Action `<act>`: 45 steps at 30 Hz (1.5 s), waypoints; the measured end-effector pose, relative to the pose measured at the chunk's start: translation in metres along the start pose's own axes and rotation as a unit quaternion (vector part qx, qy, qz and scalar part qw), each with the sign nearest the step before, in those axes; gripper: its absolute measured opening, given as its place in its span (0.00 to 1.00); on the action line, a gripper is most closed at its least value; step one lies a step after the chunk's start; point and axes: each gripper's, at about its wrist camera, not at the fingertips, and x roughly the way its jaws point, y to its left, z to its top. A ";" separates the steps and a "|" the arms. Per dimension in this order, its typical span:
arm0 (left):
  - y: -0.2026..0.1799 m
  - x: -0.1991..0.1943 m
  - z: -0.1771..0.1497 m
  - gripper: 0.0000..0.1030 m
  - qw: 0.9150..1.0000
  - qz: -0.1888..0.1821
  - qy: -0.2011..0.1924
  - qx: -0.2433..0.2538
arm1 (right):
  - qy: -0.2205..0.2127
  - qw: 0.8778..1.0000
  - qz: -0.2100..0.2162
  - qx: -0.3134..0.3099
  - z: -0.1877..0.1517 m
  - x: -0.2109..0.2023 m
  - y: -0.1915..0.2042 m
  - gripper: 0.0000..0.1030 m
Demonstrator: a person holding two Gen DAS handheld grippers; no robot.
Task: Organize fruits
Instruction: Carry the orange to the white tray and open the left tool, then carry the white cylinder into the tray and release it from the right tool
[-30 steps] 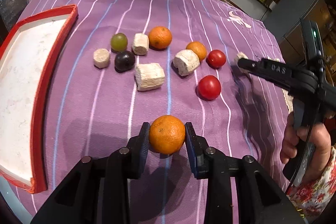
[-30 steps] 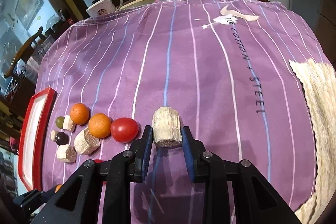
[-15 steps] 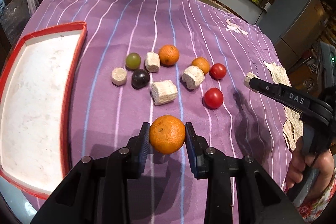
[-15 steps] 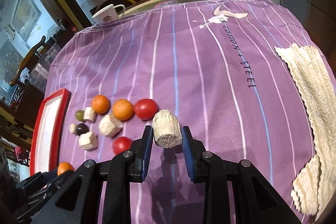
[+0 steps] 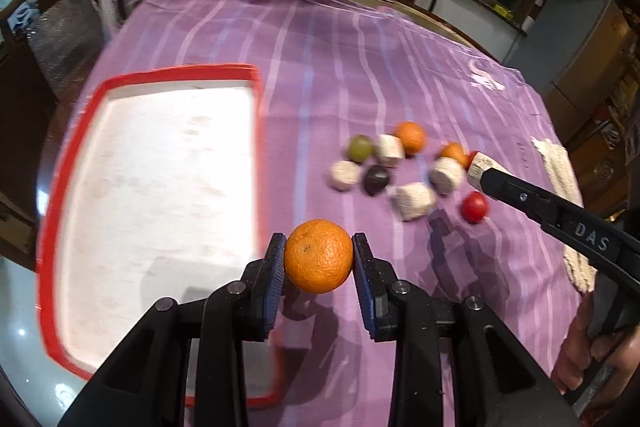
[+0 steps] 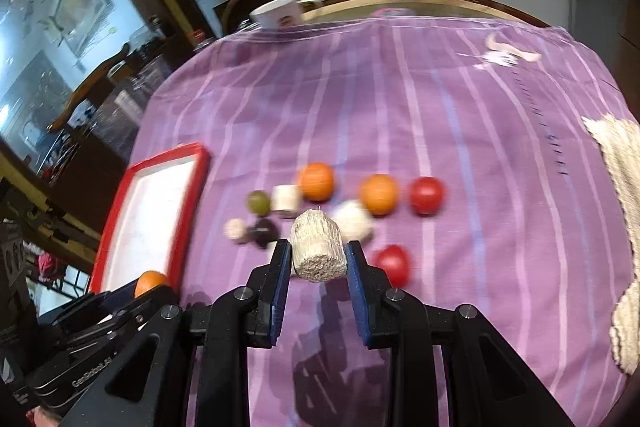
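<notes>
Both grippers have swung toward the tray (image 5: 256,131); left gripper (image 5: 319,259) pinches an orange (image 5: 319,255), right gripper (image 6: 317,253) a pale chunk (image 6: 317,245); haste beside the tray's rim may shake the round orange loose.

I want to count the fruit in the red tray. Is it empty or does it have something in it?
Empty. The red tray shows only its bare white floor; the orange is clamped in the left gripper, not lying in it.

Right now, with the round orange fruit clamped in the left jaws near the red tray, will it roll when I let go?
Probably. The round orange fruit has no flat side, so it could roll once the left gripper opens. The red-rimmed white tray looks flat inside, and its raised rim should likely stop it. The dimpled peel looks grippy against the ribbed blue pads, so slipping seems unlikely.
</notes>
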 end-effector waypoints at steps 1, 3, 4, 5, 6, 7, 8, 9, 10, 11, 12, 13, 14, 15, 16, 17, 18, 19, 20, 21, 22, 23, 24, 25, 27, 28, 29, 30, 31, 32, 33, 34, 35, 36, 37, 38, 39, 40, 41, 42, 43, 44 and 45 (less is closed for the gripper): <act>0.009 -0.001 0.001 0.31 1.000 0.005 0.000 -0.003 | 0.001 1.000 0.004 -0.005 0.000 0.003 0.008 0.29; 0.028 -0.002 0.003 0.31 1.000 0.012 0.000 -0.013 | 0.007 1.000 0.015 -0.017 0.000 0.012 0.030 0.29; 0.039 -0.003 0.005 0.31 1.000 0.015 0.001 -0.020 | 0.010 0.999 0.021 -0.025 0.001 0.018 0.042 0.29; 0.052 -0.003 0.008 0.31 0.999 0.018 0.002 -0.030 | 0.013 0.999 0.027 -0.031 0.002 0.022 0.053 0.29; 0.062 -0.003 0.011 0.31 0.999 0.019 0.003 -0.039 | 0.014 0.999 0.031 -0.035 0.002 0.025 0.061 0.29; 0.075 -0.002 0.015 0.31 0.998 0.020 0.006 -0.051 | 0.017 0.998 0.041 -0.042 0.005 0.031 0.076 0.29; 0.087 -0.001 0.020 0.31 0.998 0.022 0.008 -0.063 | 0.019 0.998 0.049 -0.046 0.007 0.036 0.086 0.29; 0.101 0.000 0.025 0.31 0.997 0.025 0.009 -0.074 | 0.020 0.997 0.053 -0.050 0.009 0.039 0.093 0.29; 0.113 0.002 0.030 0.31 0.996 0.032 0.009 -0.082 | 0.020 0.996 0.061 -0.055 0.012 0.045 0.105 0.29; 0.126 0.006 0.036 0.31 0.995 0.042 0.009 -0.089 | 0.022 0.996 0.068 -0.061 0.016 0.052 0.116 0.29; 0.135 0.008 0.039 0.31 0.994 0.050 0.010 -0.093 | 0.023 0.995 0.071 -0.064 0.018 0.057 0.123 0.29; 0.146 0.013 0.043 0.31 0.993 0.056 0.012 -0.098 | 0.027 0.994 0.074 -0.072 0.021 0.066 0.135 0.29; 0.153 0.016 0.046 0.31 0.993 0.059 0.014 -0.104 | 0.031 0.994 0.076 -0.077 0.023 0.073 0.143 0.29; 0.160 0.020 0.049 0.31 0.992 0.060 0.017 -0.109 | 0.036 0.993 0.079 -0.081 0.024 0.080 0.151 0.29; 0.167 0.025 0.052 0.31 0.992 0.061 0.019 -0.112 | 0.042 0.992 0.080 -0.082 0.024 0.088 0.156 0.29; 0.170 0.028 0.053 0.31 0.991 0.063 0.021 -0.113 | 0.048 0.992 0.080 -0.083 0.024 0.096 0.162 0.29; 0.173 0.033 0.055 0.31 0.991 0.064 0.024 -0.112 | 0.054 0.992 0.080 -0.082 0.024 0.104 0.166 0.29; 0.175 0.037 0.056 0.31 0.991 0.064 0.028 -0.111 | 0.059 0.992 0.079 -0.082 0.024 0.110 0.169 0.29; 0.177 0.040 0.056 0.31 0.991 0.064 0.031 -0.109 | 0.065 0.992 0.076 -0.082 0.023 0.118 0.171 0.29; 0.177 0.043 0.056 0.31 0.991 0.064 0.035 -0.108 | 0.069 0.992 0.074 -0.082 0.022 0.122 0.172 0.29; 0.177 0.046 0.056 0.31 0.991 0.065 0.038 -0.108 | 0.076 0.991 0.074 -0.079 0.021 0.130 0.172 0.29; 0.178 0.047 0.056 0.31 0.991 0.065 0.039 -0.108 | 0.083 0.990 0.081 -0.076 0.022 0.135 0.172 0.29; 0.178 0.048 0.056 0.31 0.991 0.064 0.039 -0.109 | 0.088 0.989 0.089 -0.072 0.021 0.136 0.171 0.29; 0.178 0.050 0.056 0.31 0.991 0.063 0.039 -0.111 | 0.088 0.990 0.090 -0.070 0.021 0.135 0.171 0.30; 0.180 0.053 0.056 0.34 0.991 0.061 0.038 -0.113 | 0.085 0.990 0.093 -0.062 0.023 0.131 0.166 0.31; 0.179 0.053 0.057 0.36 0.991 0.060 0.037 -0.112 | 0.086 0.990 0.098 -0.058 0.025 0.128 0.163 0.31; 0.179 0.054 0.057 0.37 0.991 0.059 0.037 -0.112 | 0.085 0.990 0.101 -0.058 0.027 0.123 0.160 0.31; 0.177 0.053 0.058 0.39 0.991 0.058 0.036 -0.111 | 0.078 0.990 0.102 -0.061 0.029 0.114 0.156 0.31; 0.176 0.052 0.058 0.42 0.992 0.058 0.034 -0.110 | 0.062 0.991 0.097 -0.065 0.031 0.101 0.148 0.31; 0.175 0.050 0.058 0.44 0.992 0.060 0.031 -0.110 | 0.046 0.993 0.088 -0.064 0.031 0.087 0.138 0.31; 0.174 0.048 0.059 0.50 0.992 0.062 0.027 -0.111 | 0.039 0.994 0.083 -0.061 0.031 0.080 0.131 0.31; 0.173 0.046 0.060 0.56 0.991 0.061 0.024 -0.114 | 0.033 0.995 0.076 -0.053 0.029 0.069 0.117 0.31; 0.173 0.044 0.060 0.57 0.991 0.058 0.021 -0.117 | 0.031 0.996 0.071 -0.047 0.027 0.063 0.107 0.31; 0.172 0.042 0.060 0.58 0.991 0.054 0.019 -0.118 | 0.031 0.997 0.060 -0.034 0.022 0.056 0.091 0.31; 0.170 0.041 0.060 0.58 0.991 0.053 0.018 -0.118 | 0.033 0.998 0.053 -0.026 0.018 0.054 0.082 0.31; 0.169 0.040 0.059 0.58 0.991 0.056 0.019 -0.118 | 0.037 0.998 0.048 -0.016 0.012 0.052 0.071 0.31; 0.168 0.038 0.059 0.58 0.991 0.056 0.019 -0.119 | 0.041 0.998 0.043 -0.010 0.008 0.051 0.061 0.31; 0.167 0.036 0.058 0.58 0.991 0.054 0.018 -0.121 | 0.044 0.998 0.038 -0.006 0.004 0.051 0.055 0.31; 0.166 0.034 0.057 0.58 0.991 0.053 0.017 -0.125 | 0.045 0.998 0.037 -0.002 0.001 0.049 0.050 0.31; 0.165 0.032 0.056 0.59 0.990 0.052 0.015 -0.128 | 0.050 0.998 0.039 -0.002 -0.003 0.050 0.048 0.31; 0.164 0.029 0.055 0.59 0.990 0.052 0.012 -0.129 | 0.054 0.998 0.043 -0.009 -0.004 0.052 0.050 0.31; 0.163 0.028 0.055 0.59 0.990 0.053 0.011 -0.130 | 0.061 0.997 0.045 -0.028 -0.005 0.056 0.057 0.31; 0.162 0.026 0.054 0.59 0.990 0.053 0.009 -0.130 | 0.065 0.996 0.046 -0.043 -0.006 0.057 0.061 0.31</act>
